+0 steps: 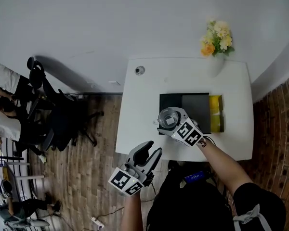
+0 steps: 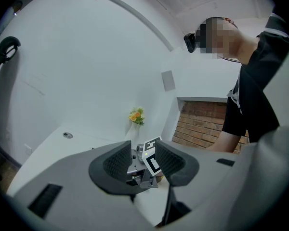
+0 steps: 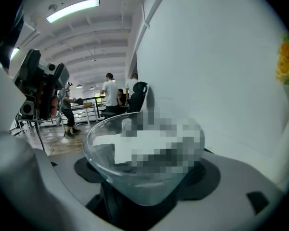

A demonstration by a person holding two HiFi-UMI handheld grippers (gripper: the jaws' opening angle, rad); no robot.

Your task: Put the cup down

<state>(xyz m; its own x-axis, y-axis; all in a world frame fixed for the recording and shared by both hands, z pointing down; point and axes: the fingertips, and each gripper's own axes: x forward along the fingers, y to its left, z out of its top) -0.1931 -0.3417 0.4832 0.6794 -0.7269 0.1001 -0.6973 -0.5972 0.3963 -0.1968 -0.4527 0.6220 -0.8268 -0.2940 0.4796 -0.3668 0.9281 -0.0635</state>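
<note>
smooth white table (image 1: 144, 129), right gripper (image 1: 169, 121) clamping clear glass cup (image 3: 139, 165)

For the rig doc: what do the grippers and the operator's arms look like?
Both the left gripper and right gripper are light grey shells with dark grey ribbed fingers, each carrying a white cube of black square markers. Forearms bare; black short sleeve.

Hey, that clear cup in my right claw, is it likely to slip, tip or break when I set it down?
The cup looks like smooth clear glass or plastic, so it is probably rigid, possibly slippery and breakable. It widens toward the rim, so its narrower base may tip if released tilted. The right claw grips its lower part.
</note>
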